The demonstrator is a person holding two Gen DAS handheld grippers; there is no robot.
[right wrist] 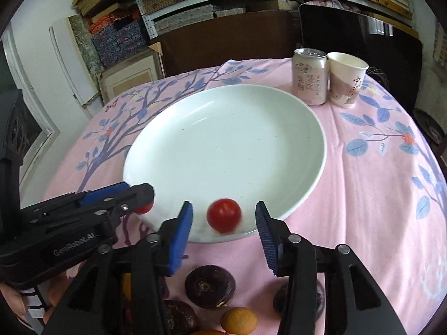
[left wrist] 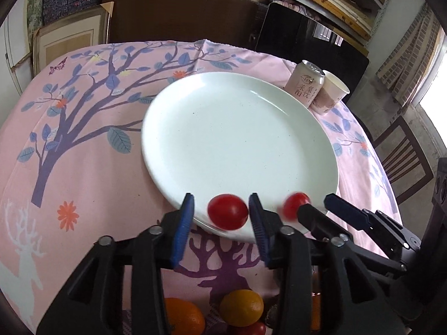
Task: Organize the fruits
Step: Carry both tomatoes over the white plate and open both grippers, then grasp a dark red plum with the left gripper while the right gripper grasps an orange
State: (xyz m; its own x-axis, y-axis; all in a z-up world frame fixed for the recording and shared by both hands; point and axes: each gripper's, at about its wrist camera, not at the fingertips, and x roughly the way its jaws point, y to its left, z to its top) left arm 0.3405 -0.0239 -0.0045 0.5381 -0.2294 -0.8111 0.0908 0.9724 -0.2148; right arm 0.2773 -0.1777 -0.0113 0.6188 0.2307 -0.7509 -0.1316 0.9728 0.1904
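Left gripper (left wrist: 220, 212): jaws parted, clear of the cherry tomato (left wrist: 227, 215) between them; we hold nothing.
Right gripper (right wrist: 223, 217): jaws likewise parted around a second cherry tomato (right wrist: 224, 215), pads not touching.
Both tomatoes: on the near rim of the white plate (left wrist: 223, 128), side by side, each blurred.
Remaining fruit: oranges (left wrist: 241, 307) and dark round fruits (right wrist: 210, 286) on the pink tablecloth (left wrist: 83, 195), nearer us than the plate.
Risk: we judge the tomatoes may roll off the sloping rim onto the cloth. Our fingertips could nudge them outward on withdrawal.
Risk: the grippers stand near one another; a sideways pull may knock them together.
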